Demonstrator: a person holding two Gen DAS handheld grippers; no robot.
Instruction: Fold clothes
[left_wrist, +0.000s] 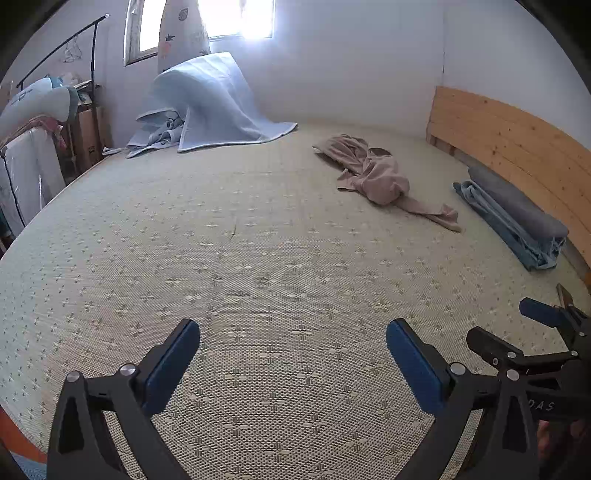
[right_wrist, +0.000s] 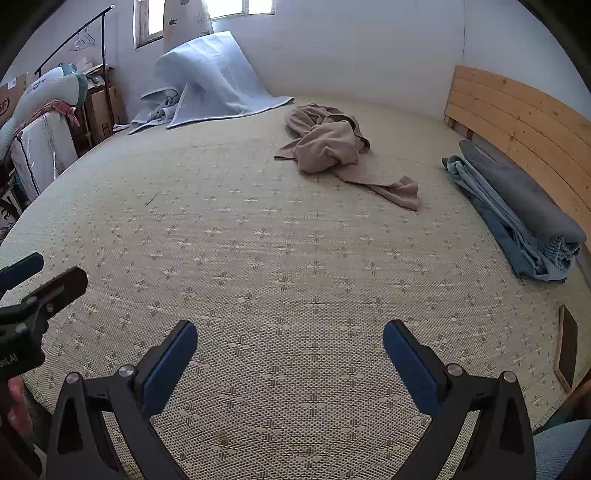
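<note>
Above a woven bed mat (left_wrist: 280, 266), the left gripper (left_wrist: 293, 354) and right gripper (right_wrist: 290, 354) hang side by side, jaws spread wide, holding and touching nothing. Well ahead, a crumpled tan garment (right_wrist: 328, 147) lies near folded blue-grey bedding (right_wrist: 524, 218) by the headboard (right_wrist: 517, 114). Window glare washes out the far wall in the left view.

One beige garment (right_wrist: 328, 147), two grippers
</note>
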